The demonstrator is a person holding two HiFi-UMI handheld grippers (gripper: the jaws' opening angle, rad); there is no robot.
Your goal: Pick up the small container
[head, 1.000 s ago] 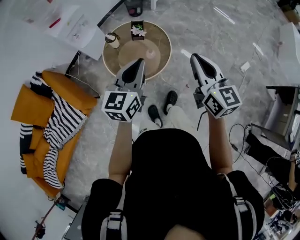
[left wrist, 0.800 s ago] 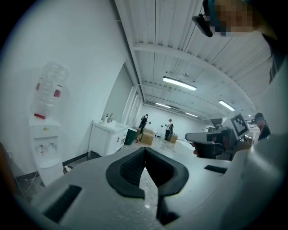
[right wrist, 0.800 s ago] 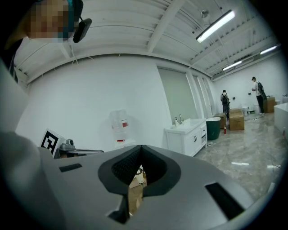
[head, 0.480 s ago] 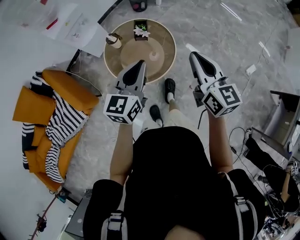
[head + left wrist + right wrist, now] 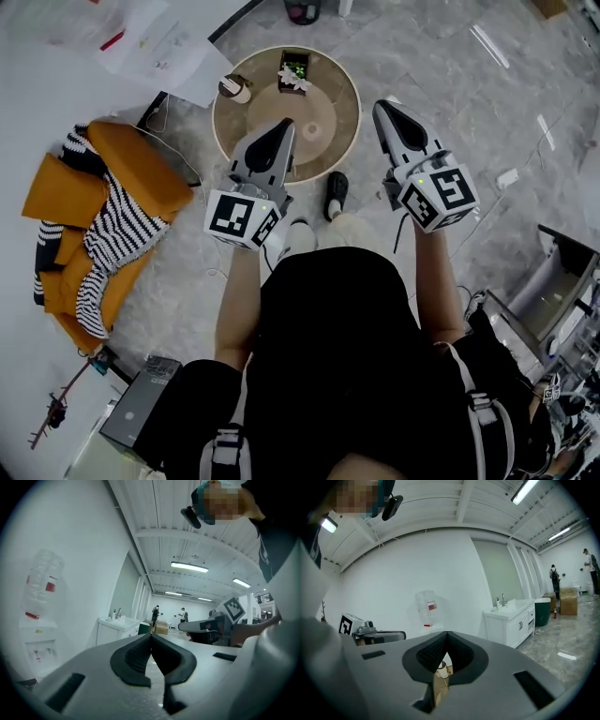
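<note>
Floor: grey marble floor [image 5: 469, 103], round wooden table [image 5: 333, 89].
Small container [image 5: 234, 88]: on table, ahead-left of left gripper [image 5: 283, 127], well apart.
Jaws: left gripper, right gripper [image 5: 383, 106] closed, empty.

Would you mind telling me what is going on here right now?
A person stands at a round table, holding a tool in each hand. The left tool and right tool are both shut and empty, held out toward the table. The small container sits untouched near the table's left rim, so no pick-up has begun.
</note>
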